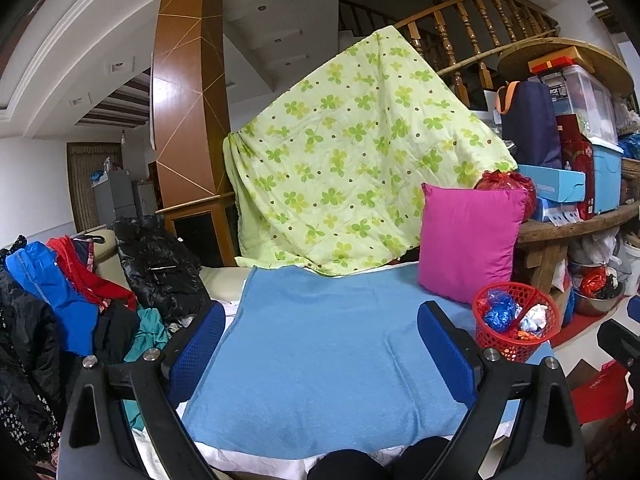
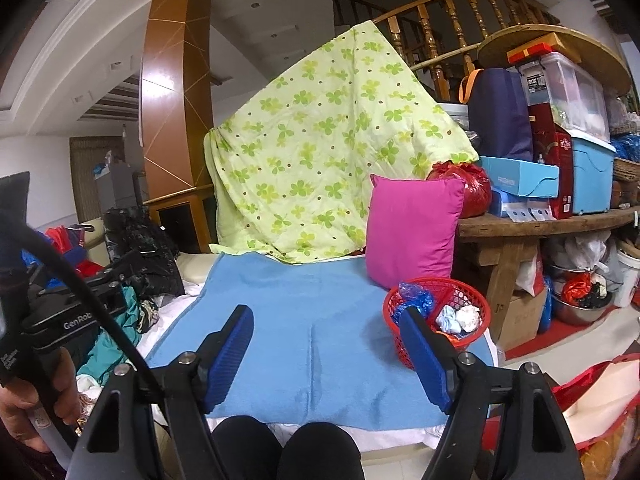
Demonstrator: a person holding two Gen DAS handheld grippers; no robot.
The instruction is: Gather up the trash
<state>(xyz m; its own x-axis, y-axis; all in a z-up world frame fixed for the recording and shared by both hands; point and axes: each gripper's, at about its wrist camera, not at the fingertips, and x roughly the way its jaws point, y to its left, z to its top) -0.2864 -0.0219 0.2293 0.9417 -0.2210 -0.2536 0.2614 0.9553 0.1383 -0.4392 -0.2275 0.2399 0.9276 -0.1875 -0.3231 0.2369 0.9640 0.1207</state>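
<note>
We hold both grippers low over the near edge of a blue towel (image 1: 320,360) spread on the bed, each tipped a little downward toward the far side. Our left gripper (image 1: 320,344) has its jaws wide apart with nothing between the blue pads, only bare towel showing in the gap. Our right gripper (image 2: 326,352) also stands with its jaws apart and empty; its right finger (image 2: 420,356) overlaps the near left rim of the basket in that view, though we cannot tell whether it touches.

From the right wrist view we see our left hand (image 2: 36,408) at the near left, fingers wrapped around the handle of the other tool, with a black cable arching over it. Our knees (image 2: 288,448) in dark cloth sit at the near edge, between the two arms of the tool.

The red basket (image 1: 516,328) stands on the right part of the towel, just in front of a pink pillow (image 1: 470,240). Inside it lie the trash pieces: crumpled blue wrappers (image 1: 498,312) on the left and a white paper wad (image 1: 534,318) on the right. A pile of clothes (image 1: 72,292) lies at the left, and a green floral blanket (image 1: 352,152) hangs at the far side.
</note>
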